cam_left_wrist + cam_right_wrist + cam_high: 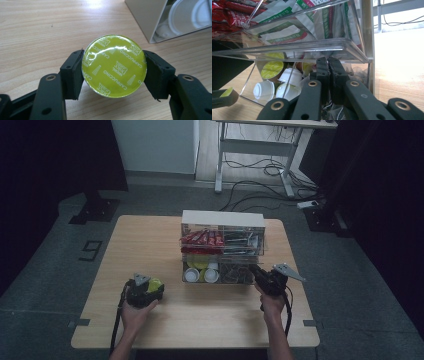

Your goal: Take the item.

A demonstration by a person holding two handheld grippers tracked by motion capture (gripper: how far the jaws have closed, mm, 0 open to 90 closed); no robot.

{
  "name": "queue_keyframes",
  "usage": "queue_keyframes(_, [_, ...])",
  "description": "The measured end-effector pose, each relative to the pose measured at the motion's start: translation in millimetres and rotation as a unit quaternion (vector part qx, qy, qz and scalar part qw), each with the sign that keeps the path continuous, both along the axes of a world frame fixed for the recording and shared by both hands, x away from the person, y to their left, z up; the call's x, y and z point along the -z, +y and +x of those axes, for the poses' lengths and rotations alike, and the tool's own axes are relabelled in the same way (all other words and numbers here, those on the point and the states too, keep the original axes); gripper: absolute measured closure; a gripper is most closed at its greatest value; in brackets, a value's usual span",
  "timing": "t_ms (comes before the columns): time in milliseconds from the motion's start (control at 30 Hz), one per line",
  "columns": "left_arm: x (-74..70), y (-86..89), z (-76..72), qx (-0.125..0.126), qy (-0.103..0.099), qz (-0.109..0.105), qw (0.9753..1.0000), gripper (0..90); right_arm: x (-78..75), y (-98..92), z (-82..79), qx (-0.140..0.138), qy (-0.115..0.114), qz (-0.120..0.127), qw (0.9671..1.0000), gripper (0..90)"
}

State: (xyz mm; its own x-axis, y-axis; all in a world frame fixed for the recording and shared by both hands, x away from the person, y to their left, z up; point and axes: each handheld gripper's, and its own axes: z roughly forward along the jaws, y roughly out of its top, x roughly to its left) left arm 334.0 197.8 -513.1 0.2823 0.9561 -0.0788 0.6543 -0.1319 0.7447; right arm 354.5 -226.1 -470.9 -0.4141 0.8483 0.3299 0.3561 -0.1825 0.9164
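A yellow-green coffee capsule (114,66) with a foil lid marked Cappuccino is clamped between the jaws of my left gripper (114,72), just above the wooden table. From the high view that left gripper (150,287) and the capsule (155,284) sit left of the clear organizer (222,247). My right gripper (328,63) is shut, its pads pressed together with nothing visibly between them, right at the organizer's lower clear front. In the high view the right gripper (260,272) touches the organizer's lower right compartment.
The organizer's upper shelf holds red sachets (200,238) and green-and-white packets (294,32). Its lower bins hold white capsules (263,90) and yellow-green ones (272,69). Bare table (200,320) lies in front. A desk and cables stand on the floor beyond.
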Motion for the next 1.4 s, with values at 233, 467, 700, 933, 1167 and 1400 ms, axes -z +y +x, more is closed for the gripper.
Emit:
queue_keyframes(233, [7.9,0.2,2.6,-0.003,0.010,0.006,0.9999,38.1,0.8,0.2,0.5,0.000,0.000,0.000,1.0000,86.5])
queue_keyframes(467, [12.8,-2.5,4.1,-0.004,0.019,0.017,0.9997,37.9,1.0,0.2,0.5,0.000,0.000,0.000,1.0000,86.5])
queue_keyframes(700, [16.7,-4.5,5.5,-0.002,0.027,0.025,0.9993,37.8,1.0,0.2,0.5,0.000,0.000,0.000,1.0000,86.5])
queue_keyframes(933, [16.2,-3.4,5.3,-0.003,0.025,0.024,0.9994,32.8,1.0,0.1,0.4,0.000,0.001,-0.001,1.0000,86.5])
queue_keyframes(1167, [4.5,1.9,-4.0,-0.012,0.001,0.007,0.9999,26.2,1.4,0.3,0.4,0.000,0.001,-0.002,1.0000,86.5])
queue_keyframes(1400, [-3.3,3.3,-19.6,-0.007,-0.028,-0.014,0.9995,26.6,2.5,1.5,0.7,0.001,0.003,-0.005,1.0000,86.5])
